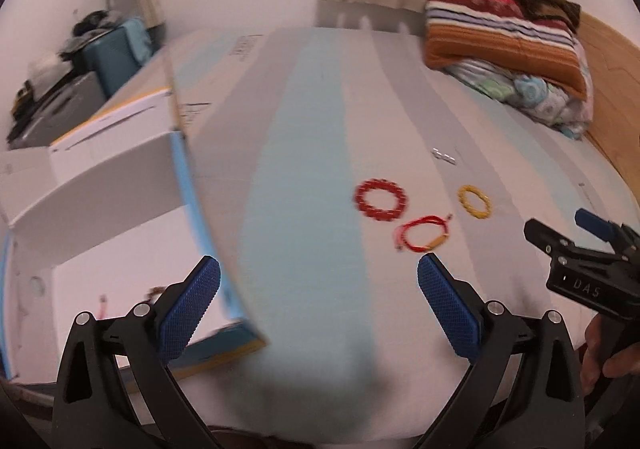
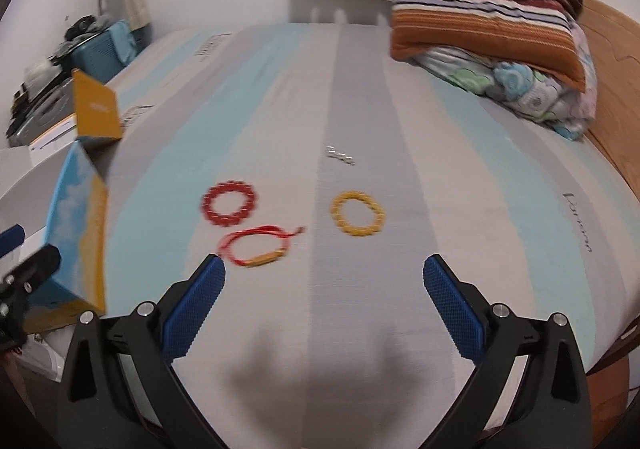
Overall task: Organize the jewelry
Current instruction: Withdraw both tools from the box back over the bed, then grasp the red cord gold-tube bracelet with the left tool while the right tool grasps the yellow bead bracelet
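Note:
Three bracelets lie on a striped bed: a red beaded bracelet [image 1: 381, 199] [image 2: 229, 203], a yellow beaded bracelet [image 1: 474, 201] [image 2: 357, 213], and a red cord bracelet with a gold tube [image 1: 425, 235] [image 2: 256, 247]. A small silver piece [image 1: 445, 155] [image 2: 341, 155] lies beyond them. My left gripper [image 1: 319, 276] is open and empty, beside an open box [image 1: 120, 185]. My right gripper [image 2: 324, 276] is open and empty, just short of the bracelets; it also shows in the left wrist view [image 1: 576, 245].
The open blue and yellow box [image 2: 80, 225] stands at the bed's left edge, with small items blurred inside. Folded blankets and a pillow [image 1: 508, 33] [image 2: 492, 29] are piled at the far right. A cluttered side table [image 1: 72, 65] stands at the left wall.

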`<state>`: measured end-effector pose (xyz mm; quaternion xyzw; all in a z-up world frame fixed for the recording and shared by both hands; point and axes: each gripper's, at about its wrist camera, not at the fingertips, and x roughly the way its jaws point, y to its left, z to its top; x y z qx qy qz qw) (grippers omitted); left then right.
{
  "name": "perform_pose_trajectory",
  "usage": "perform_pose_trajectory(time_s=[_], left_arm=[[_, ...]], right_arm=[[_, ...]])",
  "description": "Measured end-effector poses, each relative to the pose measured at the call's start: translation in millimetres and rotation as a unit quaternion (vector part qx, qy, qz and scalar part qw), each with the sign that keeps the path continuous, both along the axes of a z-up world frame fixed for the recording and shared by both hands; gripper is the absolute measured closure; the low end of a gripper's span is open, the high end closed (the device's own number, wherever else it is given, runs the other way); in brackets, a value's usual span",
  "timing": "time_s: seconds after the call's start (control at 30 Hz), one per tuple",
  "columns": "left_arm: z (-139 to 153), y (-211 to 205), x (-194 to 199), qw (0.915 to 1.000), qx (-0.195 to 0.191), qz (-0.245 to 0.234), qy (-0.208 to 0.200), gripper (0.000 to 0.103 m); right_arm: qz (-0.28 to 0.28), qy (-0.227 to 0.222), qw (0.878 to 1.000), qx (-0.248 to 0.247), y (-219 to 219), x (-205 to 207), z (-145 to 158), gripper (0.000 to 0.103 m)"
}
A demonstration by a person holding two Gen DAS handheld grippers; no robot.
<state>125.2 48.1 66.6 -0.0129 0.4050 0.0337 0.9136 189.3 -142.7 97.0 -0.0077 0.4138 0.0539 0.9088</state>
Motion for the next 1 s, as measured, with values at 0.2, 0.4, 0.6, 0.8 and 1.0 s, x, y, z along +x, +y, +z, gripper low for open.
perform_pose_trajectory(time_s=[0.2, 0.4, 0.6, 0.8, 1.0], left_arm=[[-33.7, -31.3, 34.8, 0.9996, -0.009, -0.024, 0.01, 0.006], [-70.3, -48.7, 82.6, 0.9993, -0.018, -0.026, 0.018, 0.006], [-101.8, -53.5, 107.9, 0.9993, -0.016, -0.028, 0.017, 0.006], [-129.3, -57.7, 118.5, 0.9992, -0.013, -0.025, 0.029, 0.006], [-144.3, -66.7, 124.4, 0.9988, 0.015, -0.03, 0.037, 0.007]], right_arm=[[-0.013, 0.006, 1.0, -0.008, -20.4, 27.0, -18.3, 0.007], [-0.024, 0.012, 0.999, -0.024, -25.1, 72.6, -46.5, 0.007], [-0.023, 0.032, 0.999, -0.018, -32.7, 106.2, -84.5, 0.008], [-0.03, 0.058, 0.998, -0.007, -38.7, 124.9, -119.0, 0.008], [-0.031, 0.09, 0.995, -0.01, -34.5, 133.8, -142.2, 0.008]])
